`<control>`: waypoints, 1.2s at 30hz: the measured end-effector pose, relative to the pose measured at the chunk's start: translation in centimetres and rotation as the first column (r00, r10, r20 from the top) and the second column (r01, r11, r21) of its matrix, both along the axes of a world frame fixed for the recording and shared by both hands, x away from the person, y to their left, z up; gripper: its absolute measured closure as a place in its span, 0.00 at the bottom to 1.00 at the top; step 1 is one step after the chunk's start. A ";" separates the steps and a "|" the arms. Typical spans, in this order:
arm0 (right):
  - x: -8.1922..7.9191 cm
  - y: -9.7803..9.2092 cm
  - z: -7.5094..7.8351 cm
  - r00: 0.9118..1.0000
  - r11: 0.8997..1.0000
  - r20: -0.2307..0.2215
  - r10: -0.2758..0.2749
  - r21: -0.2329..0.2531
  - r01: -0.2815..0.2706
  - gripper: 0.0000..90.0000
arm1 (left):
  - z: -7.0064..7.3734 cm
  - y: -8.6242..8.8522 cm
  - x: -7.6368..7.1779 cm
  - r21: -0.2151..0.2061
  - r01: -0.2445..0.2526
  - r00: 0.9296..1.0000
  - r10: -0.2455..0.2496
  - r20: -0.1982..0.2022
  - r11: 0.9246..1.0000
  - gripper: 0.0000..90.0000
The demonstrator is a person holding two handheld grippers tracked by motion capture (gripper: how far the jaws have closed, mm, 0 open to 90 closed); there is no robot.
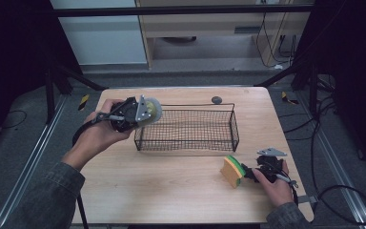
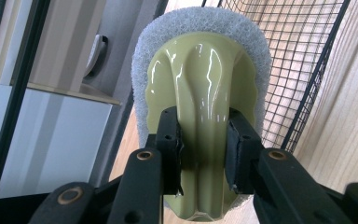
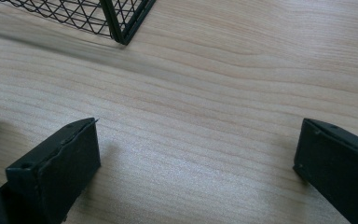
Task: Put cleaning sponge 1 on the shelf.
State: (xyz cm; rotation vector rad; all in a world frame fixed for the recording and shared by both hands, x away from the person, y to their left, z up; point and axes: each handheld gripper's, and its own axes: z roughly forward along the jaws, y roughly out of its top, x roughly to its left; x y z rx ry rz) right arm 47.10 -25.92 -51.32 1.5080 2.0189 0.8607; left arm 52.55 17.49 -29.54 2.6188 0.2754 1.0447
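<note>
Already a green-handled scrubber [image 2: 200, 93] is clamped in the left hand-held gripper [image 2: 204, 149] beside the empty wire basket [image 1: 187, 129], while the sponge [image 1: 232, 171] is left beside the wide-open right hand-held gripper [image 3: 196, 158].

Dim room w/ lit table, glare on scrubber [image 2: 200, 93].
</note>
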 end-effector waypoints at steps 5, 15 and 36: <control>0.0 0.0 0.0 1.000 1.000 0.000 0.001 0.001 -0.001 0.00 | 0.1 -0.4 0.3 -0.007 0.008 1.000 -0.008 0.005 1.000 0.78; 0.0 0.0 0.0 1.000 1.000 -0.002 -0.001 0.000 0.001 0.00 | 0.3 -1.1 1.6 -0.005 0.008 1.000 -0.008 0.006 1.000 0.78; 0.1 0.0 0.0 1.000 1.000 -0.001 -0.001 -0.002 0.001 0.00 | -0.8 -3.3 2.8 0.019 0.019 1.000 -0.019 -0.008 1.000 0.78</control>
